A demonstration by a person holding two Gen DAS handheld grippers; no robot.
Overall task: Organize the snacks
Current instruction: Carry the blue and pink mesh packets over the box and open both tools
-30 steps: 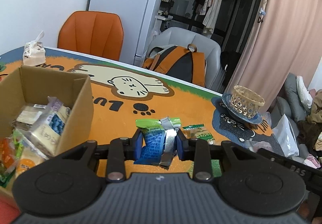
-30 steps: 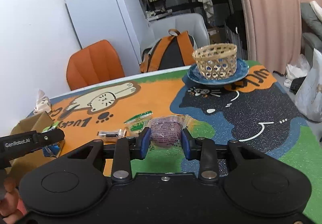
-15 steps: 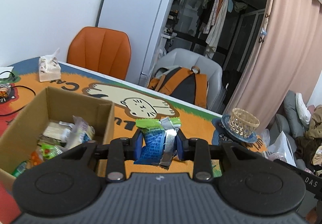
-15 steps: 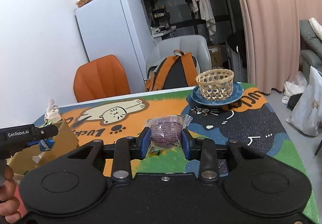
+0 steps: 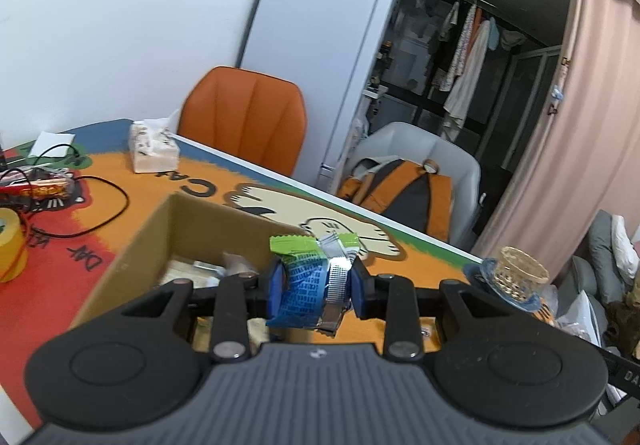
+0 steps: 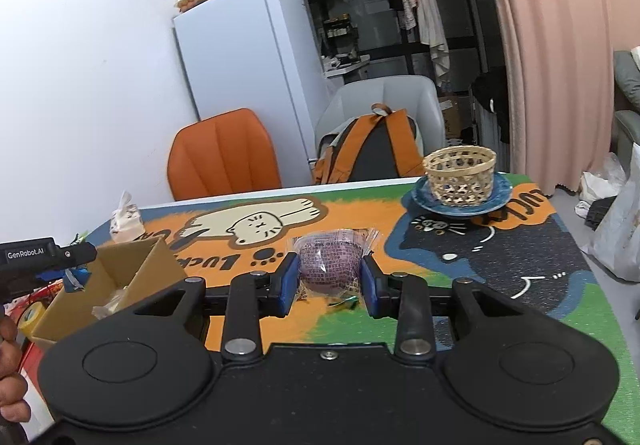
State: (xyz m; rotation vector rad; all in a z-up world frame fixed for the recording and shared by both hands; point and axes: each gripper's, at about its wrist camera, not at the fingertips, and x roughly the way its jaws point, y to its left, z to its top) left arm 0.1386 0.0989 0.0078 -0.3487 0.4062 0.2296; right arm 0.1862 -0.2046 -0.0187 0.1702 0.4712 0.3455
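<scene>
Both loaded grippers hang above the cardboard box (image 5: 160, 229) rim.

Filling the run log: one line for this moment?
left gripper: shut on blue-green packet | right gripper: shut on purple snack | cardboard box: under left

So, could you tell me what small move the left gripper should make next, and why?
Probably open the left gripper to drop the blue-green snack packet. It is clamped on the packet above the open cardboard box, which already holds other snacks. The right gripper, holding a purple snack, seems farther off.
</scene>
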